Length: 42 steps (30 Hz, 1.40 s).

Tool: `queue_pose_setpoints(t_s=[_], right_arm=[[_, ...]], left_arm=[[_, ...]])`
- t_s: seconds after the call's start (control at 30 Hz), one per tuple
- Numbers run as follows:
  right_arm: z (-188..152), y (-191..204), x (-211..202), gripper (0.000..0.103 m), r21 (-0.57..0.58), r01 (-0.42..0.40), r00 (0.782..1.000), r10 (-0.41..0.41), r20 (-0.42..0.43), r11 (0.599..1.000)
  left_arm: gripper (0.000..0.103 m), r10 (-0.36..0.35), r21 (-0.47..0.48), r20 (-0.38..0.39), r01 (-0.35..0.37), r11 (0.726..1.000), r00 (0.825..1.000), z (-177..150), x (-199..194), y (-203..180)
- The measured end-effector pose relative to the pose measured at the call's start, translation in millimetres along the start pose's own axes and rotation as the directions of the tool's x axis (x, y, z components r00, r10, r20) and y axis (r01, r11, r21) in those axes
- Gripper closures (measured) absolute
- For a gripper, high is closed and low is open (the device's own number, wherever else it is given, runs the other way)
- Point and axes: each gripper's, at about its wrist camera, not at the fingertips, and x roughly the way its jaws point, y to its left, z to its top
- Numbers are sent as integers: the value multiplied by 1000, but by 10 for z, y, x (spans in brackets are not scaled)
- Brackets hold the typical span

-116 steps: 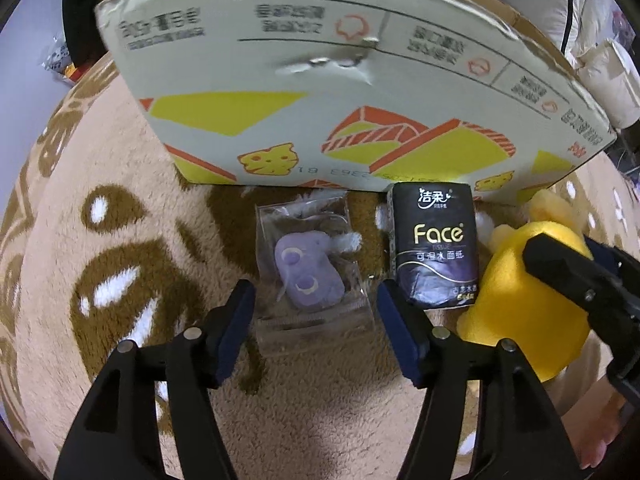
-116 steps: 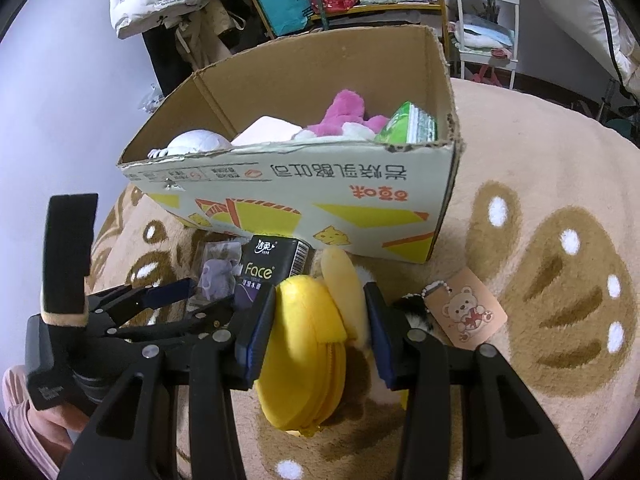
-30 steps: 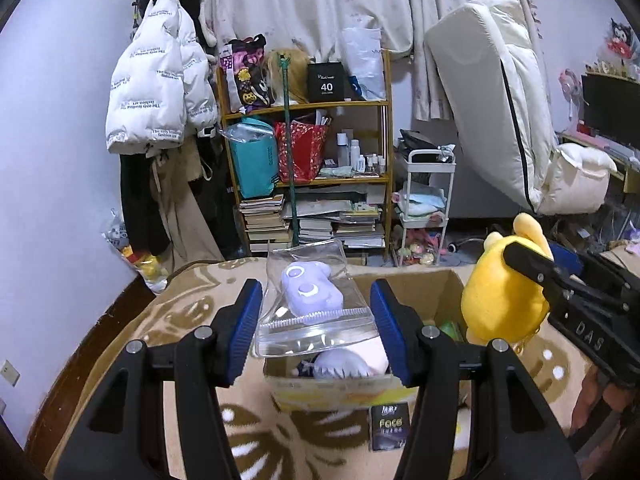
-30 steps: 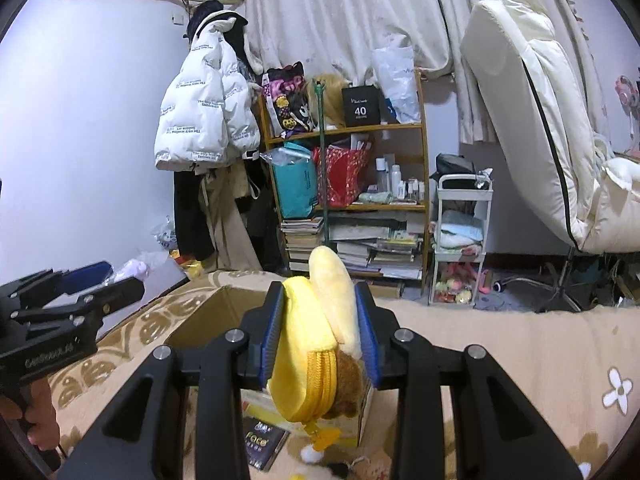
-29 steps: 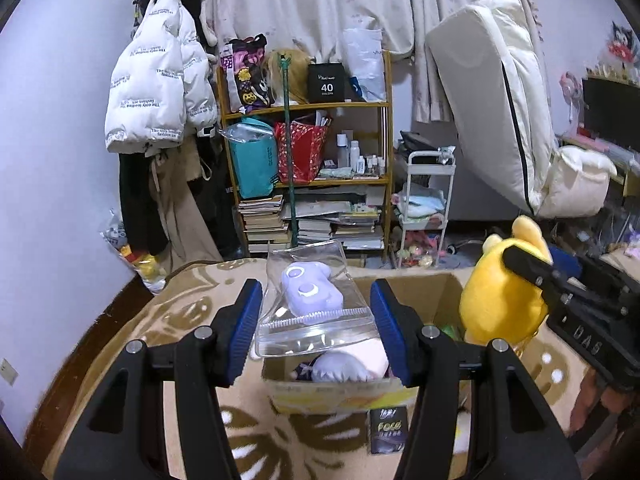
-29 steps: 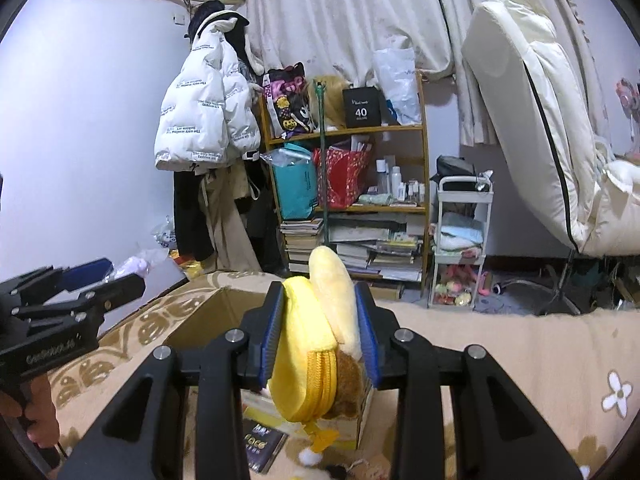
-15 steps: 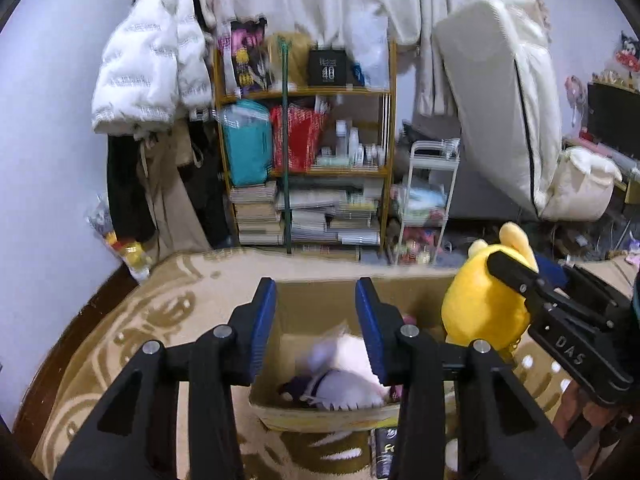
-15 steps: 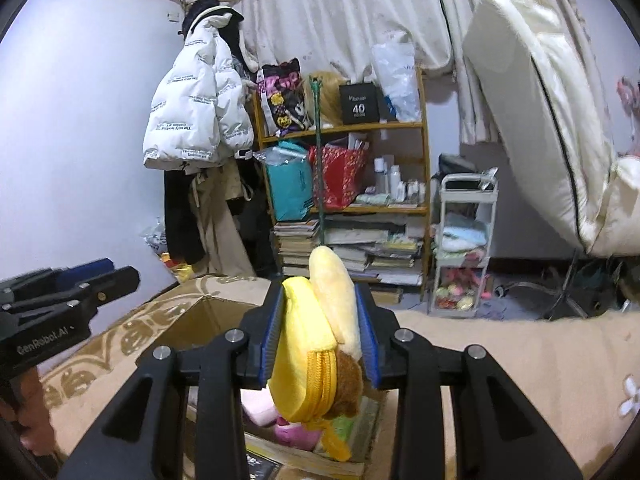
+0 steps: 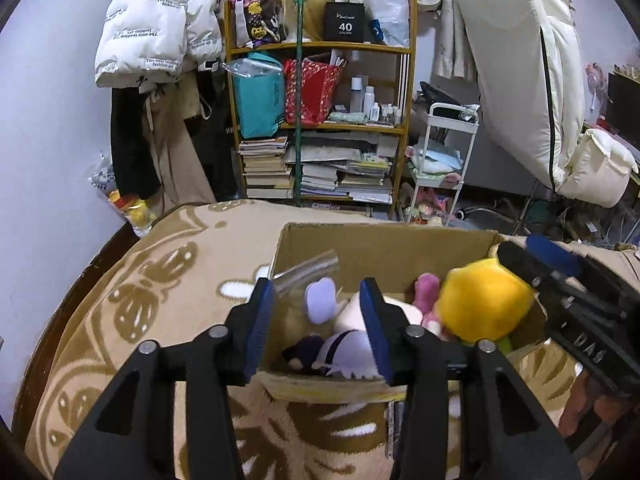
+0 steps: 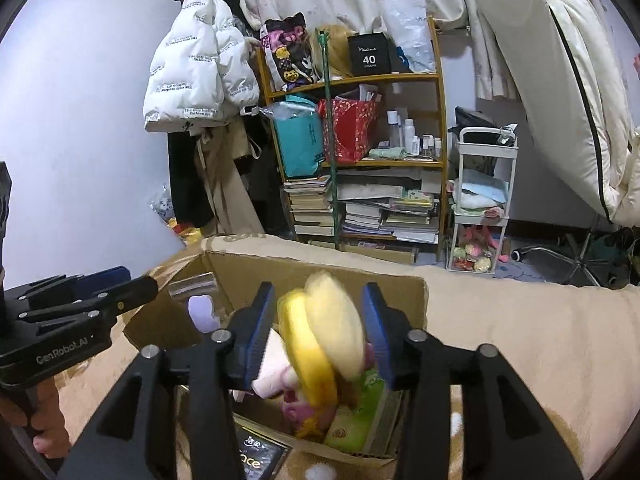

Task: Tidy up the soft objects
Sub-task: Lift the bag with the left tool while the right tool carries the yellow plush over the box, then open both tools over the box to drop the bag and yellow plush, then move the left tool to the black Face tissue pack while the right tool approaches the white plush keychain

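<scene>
The left gripper point(image 9: 318, 328) hangs over the cardboard box point(image 9: 384, 242). Its jaws have just been opening and pinch nothing. The clear bag with the purple toy point(image 9: 318, 300) lies in the box, just past the left gripper's tips. The right gripper point(image 10: 320, 330) is over the box too. Its jaws have just been opening, and the yellow plush toy point(image 10: 320, 328) sits blurred between them, with a gap at each pad. A black tissue pack point(image 10: 256, 458) lies on the tan blanket point(image 10: 520, 320) below the right gripper.
</scene>
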Motion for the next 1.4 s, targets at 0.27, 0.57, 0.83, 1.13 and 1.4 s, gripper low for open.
queue_pose_setpoints(t_s=[0.27,0.57,0.83,1.13,1.4], right_arm=[[57,-100,-195,26,40,-15,999,13,45,999],[6,-119,-455,0,33,31,999,-33,42,999],[-110,-82,-716,0,-3,58,998,-58,18,998],[-217,-79,-909,0,19,61,998,-61,-15,998],[-340,-95,-996,0,36,68,996,-66,-60,997]], left_arm=[[36,20,1,11,-20,1000,1000,-50,-151,21],[16,34,14,41,-35,999,999,-129,-438,17],[5,50,-8,25,-50,999,998,-221,-630,45],[5,22,-23,-55,-23,999,998,-370,-731,76],[5,13,15,-91,-12,1000,996,-496,-743,-17]])
